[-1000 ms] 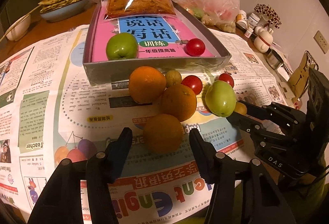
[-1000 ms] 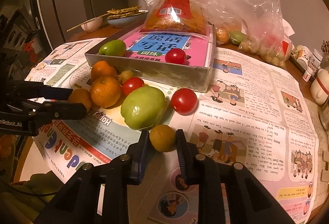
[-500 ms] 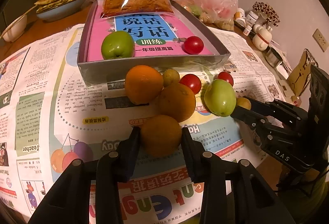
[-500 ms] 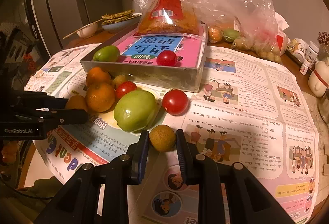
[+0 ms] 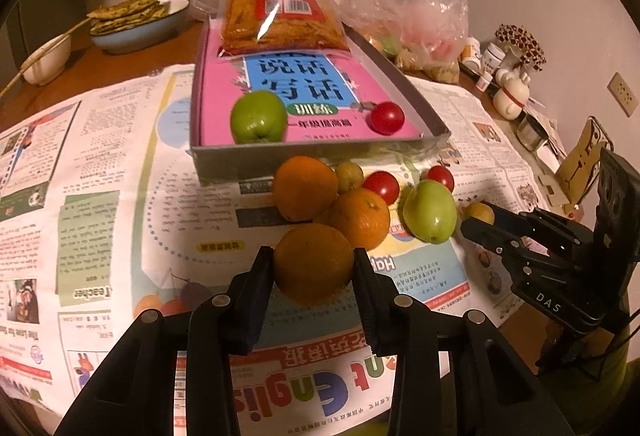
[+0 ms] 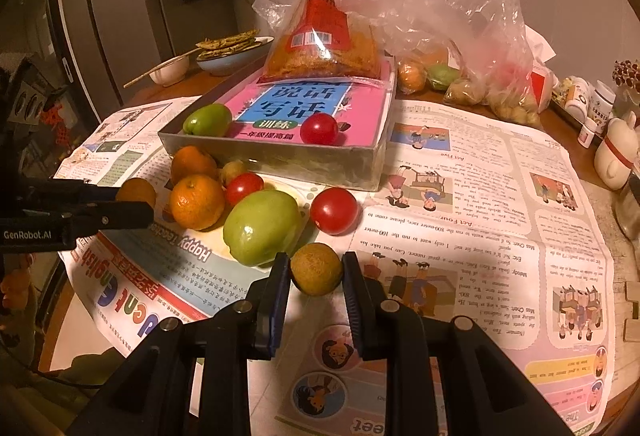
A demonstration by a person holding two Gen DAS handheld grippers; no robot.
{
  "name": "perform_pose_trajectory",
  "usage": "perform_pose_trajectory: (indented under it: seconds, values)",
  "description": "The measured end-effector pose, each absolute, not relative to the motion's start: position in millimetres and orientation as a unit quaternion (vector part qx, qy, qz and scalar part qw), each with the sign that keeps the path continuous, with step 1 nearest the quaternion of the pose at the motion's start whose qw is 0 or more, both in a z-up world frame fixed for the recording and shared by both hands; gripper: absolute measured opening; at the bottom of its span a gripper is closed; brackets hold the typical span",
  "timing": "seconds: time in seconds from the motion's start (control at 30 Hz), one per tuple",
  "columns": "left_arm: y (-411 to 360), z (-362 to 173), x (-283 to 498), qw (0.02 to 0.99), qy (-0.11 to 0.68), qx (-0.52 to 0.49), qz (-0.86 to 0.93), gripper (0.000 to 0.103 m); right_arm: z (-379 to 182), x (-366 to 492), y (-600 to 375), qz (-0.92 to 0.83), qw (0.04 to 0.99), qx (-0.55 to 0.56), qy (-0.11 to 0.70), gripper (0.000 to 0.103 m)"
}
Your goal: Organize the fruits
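**Both grippers closed on fruit; labels and counts logged**

While both grippers sat over the newspaper [image 5: 120, 164], each had one fruit pinched. Left gripper [image 5: 314, 268]: its jaws had just been closing and now pressed both sides of the nearest orange [image 5: 314, 264]. Right gripper [image 6: 316, 272]: jaws clamped on a small yellow-brown fruit [image 6: 316, 268], just right of the large green fruit [image 6: 262, 226].

Legible writing:
- "GenRobot.AI" on the left gripper's body, seen from the right wrist view.
- "DAS" on the right gripper's body, seen from the left wrist view.
- Newspaper: large "English" lettering at the near edge, "Happy", "Teacher", "Act Four"; the fine print was mostly too small to read.
- Pink book [image 5: 224, 96] in the grey tray [image 5: 312, 156]: Chinese title on a blue panel, with a green oval label below.
- Snack bag [image 5: 282, 16] with a red label and barcode, leaning on the tray's far end; its text was unreadable.

Counts on the paper, near side of the tray:
- oranges: 3, including the held one; the other two [image 5: 306, 188] [image 5: 360, 218] were touching each other.
- red tomatoes: 2 [image 5: 382, 186] [image 5: 440, 176].
- large green fruit: 1.
- small yellow-brown fruits: 2, the held one and one [image 5: 349, 177] beside the tray wall.

Counts inside the tray, on the book:
- green fruit: 1 [image 5: 259, 117], left.
- red tomato: 1 [image 5: 387, 117], right.

Far right, a clear plastic bag [image 6: 460, 36] held more produce; count could not be determined.
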State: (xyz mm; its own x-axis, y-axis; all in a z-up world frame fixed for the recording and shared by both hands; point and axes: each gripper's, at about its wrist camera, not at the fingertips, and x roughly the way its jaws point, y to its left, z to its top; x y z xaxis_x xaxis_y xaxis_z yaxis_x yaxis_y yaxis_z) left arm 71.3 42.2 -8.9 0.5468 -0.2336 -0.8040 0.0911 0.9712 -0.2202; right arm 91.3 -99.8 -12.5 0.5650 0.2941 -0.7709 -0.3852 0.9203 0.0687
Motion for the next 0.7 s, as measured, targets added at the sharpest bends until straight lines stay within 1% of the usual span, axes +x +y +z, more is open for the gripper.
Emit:
perform_pose_trajectory:
  seconds: [0.7]
  values:
    - [31.5,17.9,83.3,0.891,0.438,-0.063,-0.100,0.040,10.1,99.9,-104.4,0.190,0.896,-0.050,0.399,0.027]
